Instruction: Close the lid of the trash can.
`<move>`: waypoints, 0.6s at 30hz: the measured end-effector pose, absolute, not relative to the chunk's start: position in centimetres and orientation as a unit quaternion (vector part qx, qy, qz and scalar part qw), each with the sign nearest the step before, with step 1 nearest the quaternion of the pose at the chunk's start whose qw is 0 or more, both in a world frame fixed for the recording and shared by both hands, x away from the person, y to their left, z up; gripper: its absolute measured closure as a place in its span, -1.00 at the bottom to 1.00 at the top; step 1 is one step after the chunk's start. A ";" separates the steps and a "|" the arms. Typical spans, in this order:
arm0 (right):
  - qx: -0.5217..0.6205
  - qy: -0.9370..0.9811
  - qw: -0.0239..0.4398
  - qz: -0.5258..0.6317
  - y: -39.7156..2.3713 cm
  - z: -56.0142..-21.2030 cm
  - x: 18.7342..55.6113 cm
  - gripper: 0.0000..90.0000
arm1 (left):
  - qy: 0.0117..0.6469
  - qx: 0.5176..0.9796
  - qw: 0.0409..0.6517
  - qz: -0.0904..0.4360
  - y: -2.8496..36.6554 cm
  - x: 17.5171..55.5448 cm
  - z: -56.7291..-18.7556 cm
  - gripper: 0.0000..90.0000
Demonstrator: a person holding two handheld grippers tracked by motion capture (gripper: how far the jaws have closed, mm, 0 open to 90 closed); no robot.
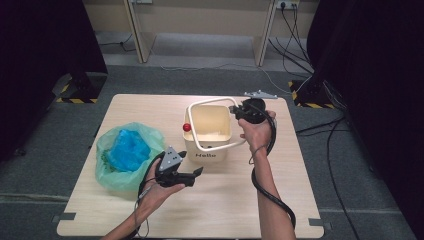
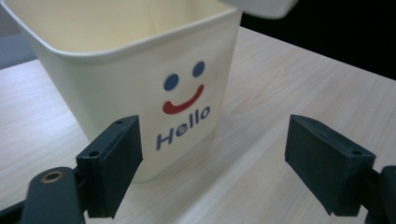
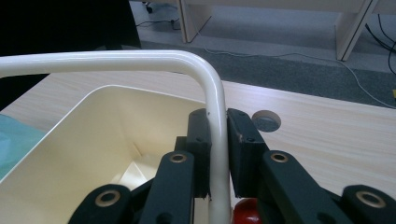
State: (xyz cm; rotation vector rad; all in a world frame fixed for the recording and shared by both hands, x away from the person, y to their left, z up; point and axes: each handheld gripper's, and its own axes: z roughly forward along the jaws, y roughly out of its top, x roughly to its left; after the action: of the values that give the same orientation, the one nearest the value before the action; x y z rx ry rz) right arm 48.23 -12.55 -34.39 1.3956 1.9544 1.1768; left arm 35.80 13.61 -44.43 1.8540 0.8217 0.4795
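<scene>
Clamping the white handle [image 3: 212, 107] of the cream bucket [image 1: 207, 131] between its pads, my right gripper [image 1: 239, 111] is holding that hoop near its corner, on the bucket's right side in the high view. I am keeping the bucket near the middle of the tabletop [image 1: 240, 200], its "Hello" face turned toward me. A red knob [image 1: 186, 127] is showing at the bucket's left edge, where the handle pivots. My left gripper [image 1: 196, 174] is hovering just in front of the bucket, released, its jaws standing wide apart with nothing between them; in the left gripper view the smiley print is sitting just beyond its left pad. A green bag [image 1: 112, 150] with blue contents is lying to the left, near the bucket.
</scene>
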 end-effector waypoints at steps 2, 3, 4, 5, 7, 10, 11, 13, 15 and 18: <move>0.508 0.711 0.229 0.428 -12.2 -34.4 48.3 0.78 | 0.344 0.763 0.508 0.204 13.8 35.9 -44.1 -0.59; 0.508 0.712 0.229 0.427 -12.1 -34.5 48.4 0.79 | 0.345 0.761 0.509 0.207 14.0 35.9 -44.0 -0.59; 0.508 0.713 0.228 0.426 -11.9 -34.5 48.5 0.78 | 0.345 0.759 0.511 0.210 14.0 36.0 -43.8 -0.59; 0.508 0.713 0.228 0.426 -11.7 -34.5 48.5 0.78 | 0.346 0.757 0.512 0.215 14.1 36.0 -43.7 -0.59; 0.506 0.715 0.227 0.425 -11.4 -34.6 48.7 0.78 | 0.345 0.754 0.514 0.221 14.3 36.1 -43.4 -0.59; 0.506 0.717 0.225 0.423 -10.9 -34.7 48.9 0.78 | 0.348 0.745 0.522 0.226 14.6 36.4 -42.7 -0.59; 0.507 0.717 0.224 0.422 -10.8 -34.8 48.9 0.78 | 0.349 0.743 0.524 0.229 14.7 36.4 -42.5 -0.59; 0.508 0.718 0.223 0.421 -10.5 -34.9 49.1 0.78 | 0.350 0.738 0.528 0.232 14.9 36.6 -42.0 -0.59; 0.509 0.719 0.221 0.419 -10.3 -35.0 49.2 0.78 | 0.351 0.736 0.529 0.235 15.0 36.8 -41.8 -0.59; 0.509 0.721 0.218 0.417 -10.0 -35.2 49.3 0.78 | 0.353 0.734 0.528 0.239 15.0 37.0 -41.6 -0.59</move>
State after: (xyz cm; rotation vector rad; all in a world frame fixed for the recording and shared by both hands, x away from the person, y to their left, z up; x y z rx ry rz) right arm 49.34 -10.00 -35.15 1.4084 1.9953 1.1550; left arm 37.03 15.04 -41.60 1.7550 0.8440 0.5706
